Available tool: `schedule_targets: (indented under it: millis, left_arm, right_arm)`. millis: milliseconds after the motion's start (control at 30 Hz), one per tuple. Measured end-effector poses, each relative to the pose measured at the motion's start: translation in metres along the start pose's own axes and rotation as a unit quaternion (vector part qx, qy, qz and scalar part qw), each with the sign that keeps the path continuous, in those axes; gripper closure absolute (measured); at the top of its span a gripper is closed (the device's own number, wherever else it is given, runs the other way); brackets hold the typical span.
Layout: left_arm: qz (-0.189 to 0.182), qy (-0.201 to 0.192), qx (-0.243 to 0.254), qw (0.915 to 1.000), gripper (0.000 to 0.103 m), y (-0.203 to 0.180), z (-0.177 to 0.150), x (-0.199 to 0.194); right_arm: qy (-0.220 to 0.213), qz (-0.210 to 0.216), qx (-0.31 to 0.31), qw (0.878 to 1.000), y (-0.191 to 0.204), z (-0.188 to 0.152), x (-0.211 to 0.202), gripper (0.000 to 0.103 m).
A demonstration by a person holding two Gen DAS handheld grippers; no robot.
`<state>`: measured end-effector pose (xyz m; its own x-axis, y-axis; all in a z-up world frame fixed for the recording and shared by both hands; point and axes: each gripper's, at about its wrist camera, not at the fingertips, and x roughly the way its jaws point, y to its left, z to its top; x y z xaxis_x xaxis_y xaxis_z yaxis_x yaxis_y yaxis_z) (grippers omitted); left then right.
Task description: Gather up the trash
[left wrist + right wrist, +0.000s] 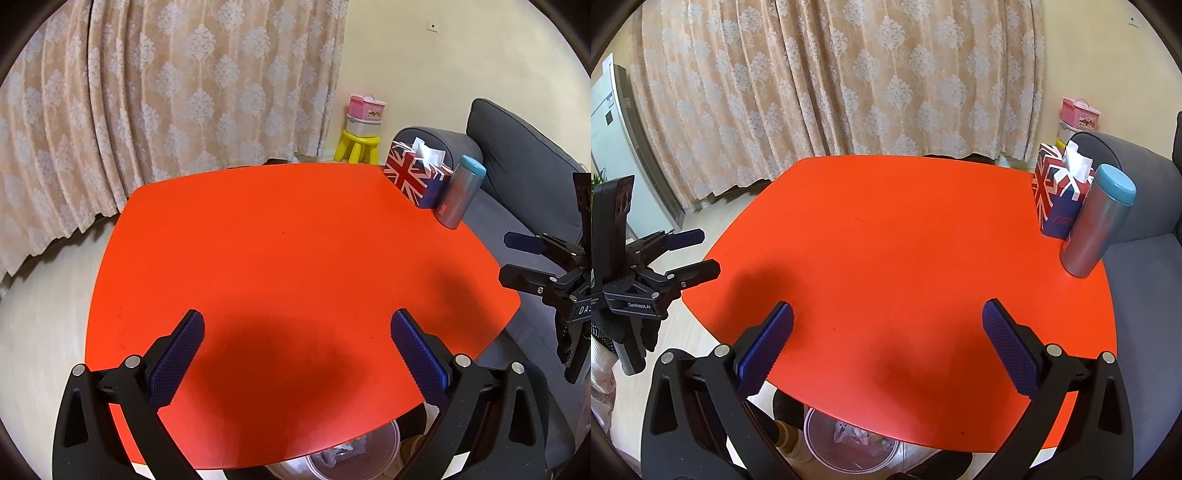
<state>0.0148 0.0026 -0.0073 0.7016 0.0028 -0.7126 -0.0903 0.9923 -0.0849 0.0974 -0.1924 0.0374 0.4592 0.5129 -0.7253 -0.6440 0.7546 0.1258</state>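
An orange table [280, 236] [905, 240] fills both views, and I see no loose trash on its top. A clear plastic bin [849, 443] [354, 458] with crumpled scraps inside stands on the floor under the table's near edge. My left gripper [297, 332] hovers open over the near part of the table, nothing between its blue pads. My right gripper [886, 325] is likewise open and empty over the near edge. Each gripper shows in the other's view, the right gripper [508, 258] at the far right and the left gripper [709, 251] at the far left.
A Union Jack tissue box [415, 173] [1058, 192] and a grey tumbler with a teal lid [460, 195] [1099, 221] stand at the table's far right corner. A grey sofa [524, 155] borders the right side. Curtains [831, 74] hang behind. A yellow stool [358, 146] carries small boxes.
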Motion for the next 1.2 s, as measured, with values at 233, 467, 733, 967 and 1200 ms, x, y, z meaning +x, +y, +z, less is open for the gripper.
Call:
schedule_targets:
  millis: [233,467,733,967,1200]
  left_arm:
    - [0.000,0.000,0.000,1.0000,0.006,-0.0013,-0.0010,-0.0004]
    - [-0.003,0.001,0.002,1.0000,0.006,-0.0032,-0.0016,-0.0009]
    - [-0.004,0.001,0.003,1.0000,0.006,-0.0030,-0.0013,-0.0008]
    - [-0.005,0.002,0.003,1.0000,0.006,-0.0040,-0.0007,-0.0002]
    - [-0.005,0.002,0.003,1.0000,0.006,-0.0047,-0.0010,-0.0001]
  right_arm:
    - [0.000,0.000,0.000,1.000,-0.0008,-0.0009,0.0004,0.003]
    - [0.001,0.000,0.000,1.000,-0.0008,-0.0005,0.0003,0.003]
    - [0.002,0.000,0.002,1.000,-0.0036,-0.0050,0.0023,0.003]
    - [0.003,0.000,0.002,1.000,-0.0050,-0.0057,0.0032,0.003]
    - [0.003,0.000,0.002,1.000,-0.0048,-0.0067,0.0038,0.003]
